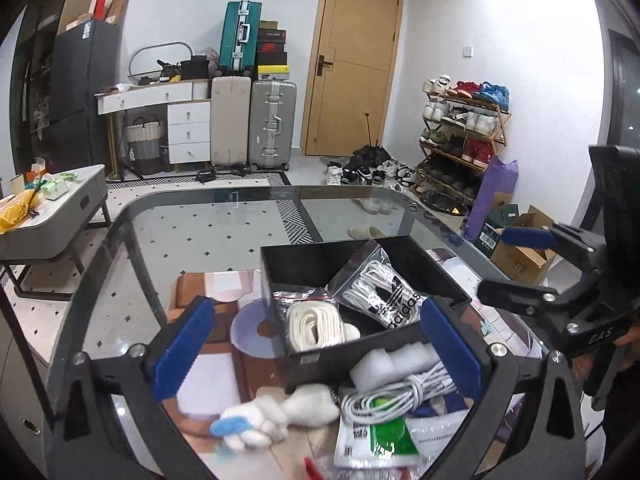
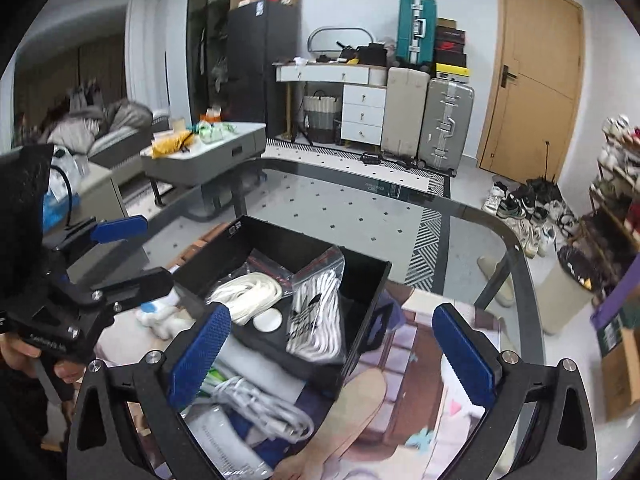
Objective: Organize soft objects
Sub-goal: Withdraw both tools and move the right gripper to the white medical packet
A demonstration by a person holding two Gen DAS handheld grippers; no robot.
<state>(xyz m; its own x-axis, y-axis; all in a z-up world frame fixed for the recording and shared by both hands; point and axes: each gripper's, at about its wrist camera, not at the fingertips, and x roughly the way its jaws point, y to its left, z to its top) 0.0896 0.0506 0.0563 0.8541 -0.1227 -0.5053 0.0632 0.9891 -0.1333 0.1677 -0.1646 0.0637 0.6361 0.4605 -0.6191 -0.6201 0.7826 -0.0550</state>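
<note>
— Both spread wide, holding nothing: left gripper [image 1: 316, 356], right gripper [image 2: 332, 356]. Between picks?
— Likely. Two lace bags lie in the black box [image 1: 320, 258]; next needs closing on the plush toy [image 1: 276, 416] or white cable [image 1: 400, 394] just before it.

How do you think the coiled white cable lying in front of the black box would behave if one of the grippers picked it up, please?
The coiled white cable looks loosely bundled, so it would probably sag and partly uncoil if lifted by one loop. It seems light, being thin cord. It rests on glossy plastic packets, so a push may slide it, perhaps dragging them along.
</note>
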